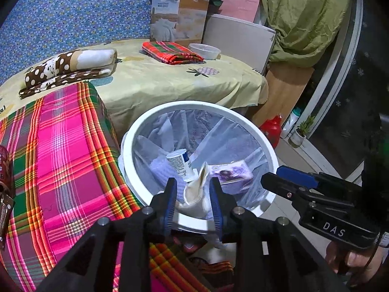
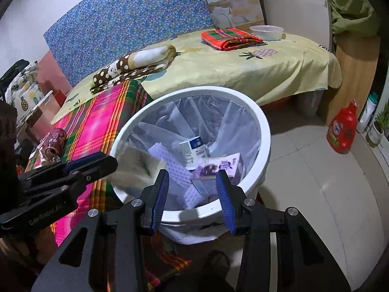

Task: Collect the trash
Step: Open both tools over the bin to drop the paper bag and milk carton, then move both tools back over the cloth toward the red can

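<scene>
left gripper (image 1: 193,192): spread, crumpled cream wrapper (image 1: 197,194) seen loose between pads | right gripper (image 2: 192,182): spread, empty | white bin (image 1: 243,118): 12 o'clock of both

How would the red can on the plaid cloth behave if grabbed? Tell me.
The red can lies on its side, so a push would probably roll it. Its mouth looks open, so it's likely empty, light and easily dented. The smooth wall may slip.
</scene>
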A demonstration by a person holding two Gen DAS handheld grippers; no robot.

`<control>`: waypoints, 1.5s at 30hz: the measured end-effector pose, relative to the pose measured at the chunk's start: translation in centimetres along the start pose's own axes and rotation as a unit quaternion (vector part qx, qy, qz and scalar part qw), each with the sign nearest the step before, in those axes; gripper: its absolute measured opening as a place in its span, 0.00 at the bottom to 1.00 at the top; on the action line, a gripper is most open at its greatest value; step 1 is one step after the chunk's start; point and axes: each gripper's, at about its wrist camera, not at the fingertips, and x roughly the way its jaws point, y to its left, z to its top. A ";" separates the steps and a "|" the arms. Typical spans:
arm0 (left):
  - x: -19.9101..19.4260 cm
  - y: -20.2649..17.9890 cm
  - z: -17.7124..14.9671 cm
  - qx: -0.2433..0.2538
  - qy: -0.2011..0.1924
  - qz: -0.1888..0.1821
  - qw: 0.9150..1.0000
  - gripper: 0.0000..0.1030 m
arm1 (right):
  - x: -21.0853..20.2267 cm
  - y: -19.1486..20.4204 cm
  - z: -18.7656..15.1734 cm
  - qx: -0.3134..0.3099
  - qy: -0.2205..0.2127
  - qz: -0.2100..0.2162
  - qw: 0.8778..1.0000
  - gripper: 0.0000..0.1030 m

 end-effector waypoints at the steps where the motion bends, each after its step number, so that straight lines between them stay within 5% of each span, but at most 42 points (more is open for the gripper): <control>1: -0.1 0.0 0.0 0.000 -0.001 -0.001 1.000 0.28 | -0.2 0.0 0.0 0.001 -0.003 0.001 1.000 0.41; 20: -5.2 2.8 -2.1 -0.035 -0.027 0.042 0.998 0.28 | -1.6 4.3 -0.6 -0.030 -0.020 0.048 0.998 0.41; 45: -12.7 7.9 -6.6 -0.086 -0.071 0.126 0.986 0.28 | -2.5 11.9 -2.4 -0.108 -0.015 0.094 0.990 0.41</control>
